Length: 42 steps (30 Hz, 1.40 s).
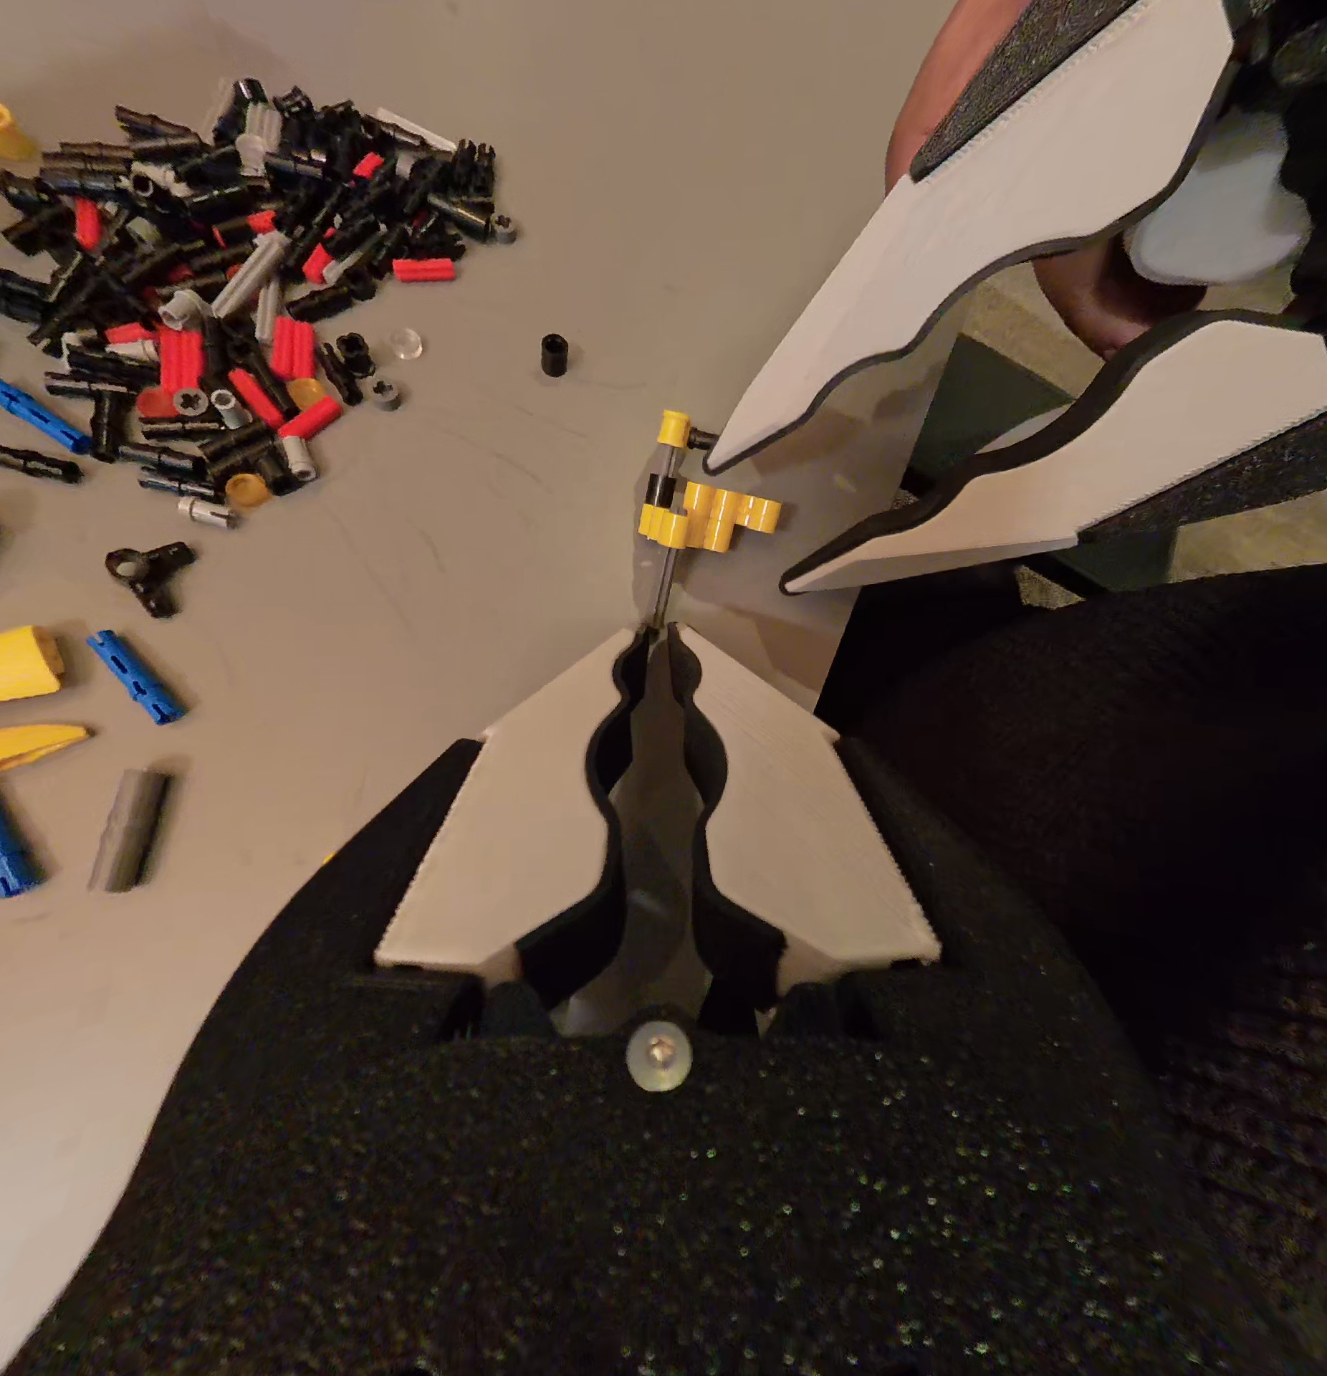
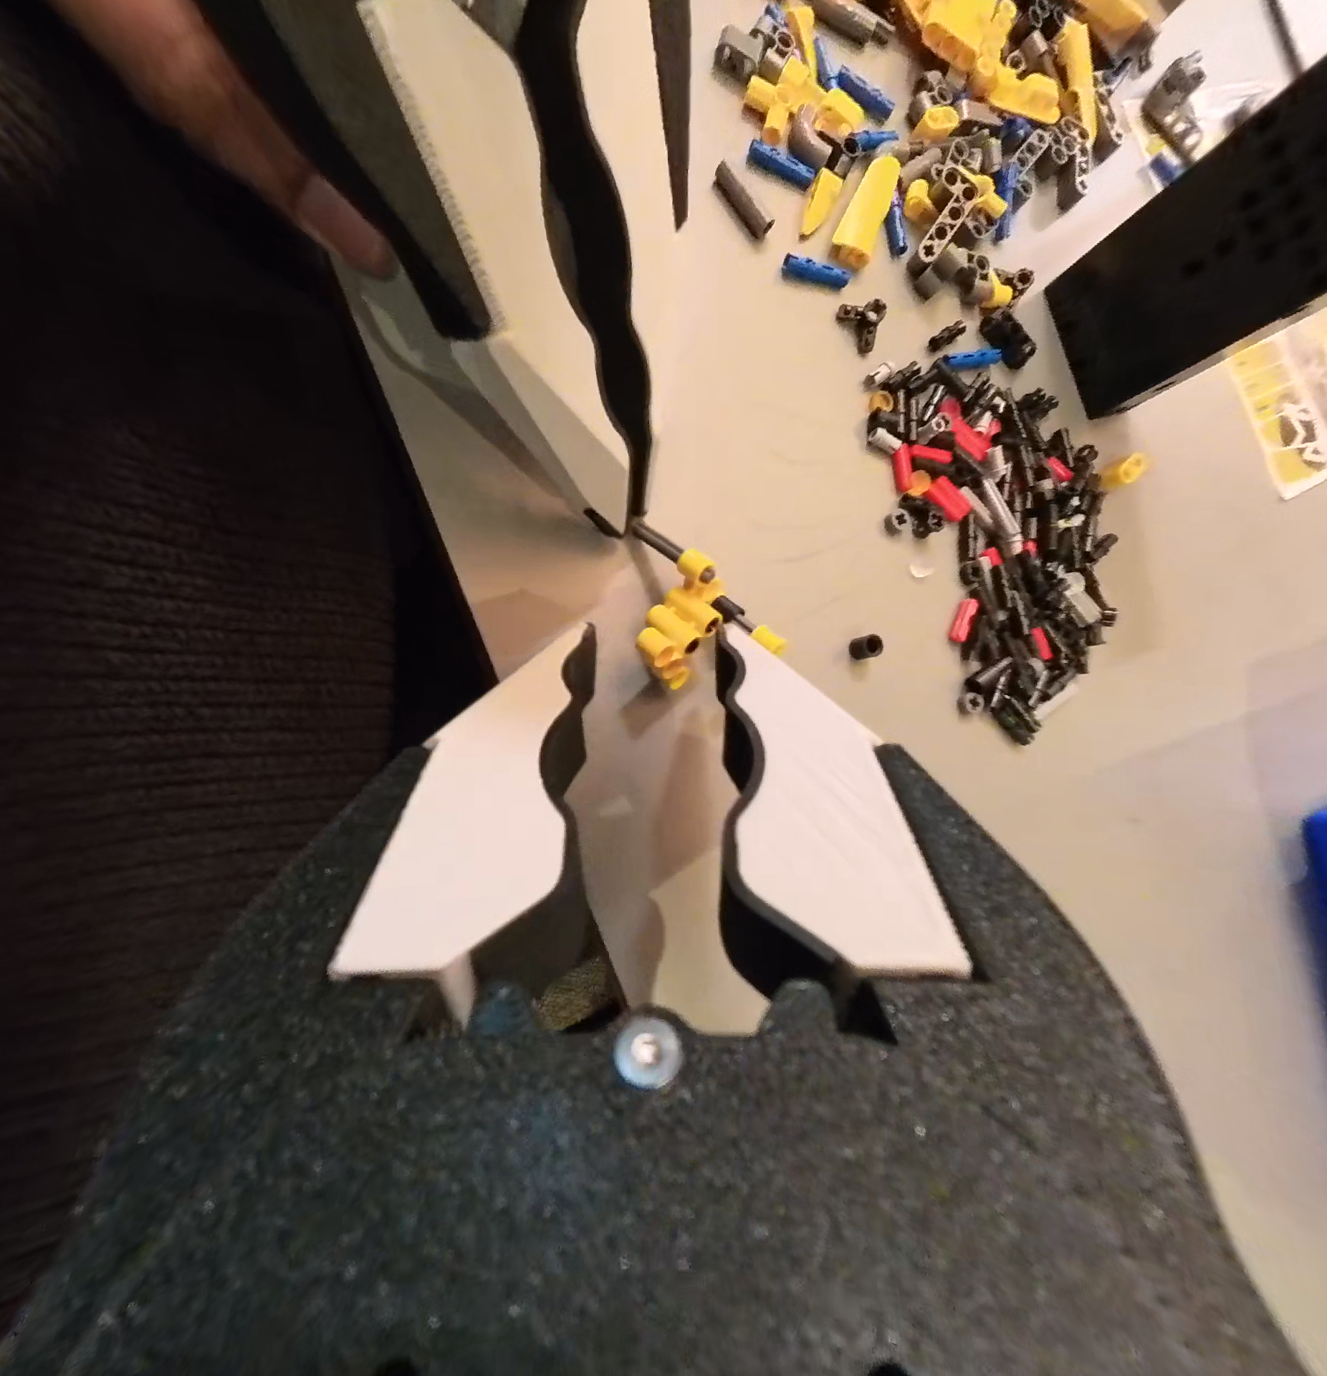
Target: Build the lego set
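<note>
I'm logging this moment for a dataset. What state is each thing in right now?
Left tool: shut on the thin grey axle.
Thin grey axle: held by one end, off the table, carrying yellow plastic connectors.
Yellow plastic connectors: threaded on the axle, hanging between the right tool's fingers.
Right tool: open, around the connectors.
Pile of black, red and grey pins: loose on the table.
Short black bush: lying alone, apart from the pile.
</note>
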### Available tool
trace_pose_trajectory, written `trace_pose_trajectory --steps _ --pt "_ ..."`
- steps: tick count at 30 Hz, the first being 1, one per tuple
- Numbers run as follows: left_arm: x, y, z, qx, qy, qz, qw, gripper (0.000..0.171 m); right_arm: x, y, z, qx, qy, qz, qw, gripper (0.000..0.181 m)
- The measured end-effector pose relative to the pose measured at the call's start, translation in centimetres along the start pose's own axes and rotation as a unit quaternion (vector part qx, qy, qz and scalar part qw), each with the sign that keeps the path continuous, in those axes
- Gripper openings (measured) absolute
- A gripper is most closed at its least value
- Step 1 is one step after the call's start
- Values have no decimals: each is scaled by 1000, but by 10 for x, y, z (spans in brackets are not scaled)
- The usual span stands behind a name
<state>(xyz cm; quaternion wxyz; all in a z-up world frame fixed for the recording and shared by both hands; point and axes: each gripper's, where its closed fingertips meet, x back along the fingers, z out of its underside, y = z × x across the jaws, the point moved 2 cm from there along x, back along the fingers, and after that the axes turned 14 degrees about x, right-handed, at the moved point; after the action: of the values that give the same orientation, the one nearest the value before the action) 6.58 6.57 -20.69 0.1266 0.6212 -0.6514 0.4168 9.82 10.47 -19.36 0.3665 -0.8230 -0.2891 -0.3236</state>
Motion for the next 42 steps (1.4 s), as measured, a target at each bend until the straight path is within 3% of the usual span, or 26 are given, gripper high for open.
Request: trace_pose_trajectory --steps 19,27,34,42 --pt "-8 1 -8 -5 -1 3 1000 0 -8 2 -8 29 18 -8 999 33" --pt "6 5 -3 14 -18 10 1000 2 -13 2 -12 51 30 -9 998 34" --pt "2 5 -13 13 -42 4 999 11 -15 2 -14 50 36 -7 998 34" --pt "-4 9 -15 2 -28 -11 1000 12 -17 0 -17 31 20 -7 999 34"
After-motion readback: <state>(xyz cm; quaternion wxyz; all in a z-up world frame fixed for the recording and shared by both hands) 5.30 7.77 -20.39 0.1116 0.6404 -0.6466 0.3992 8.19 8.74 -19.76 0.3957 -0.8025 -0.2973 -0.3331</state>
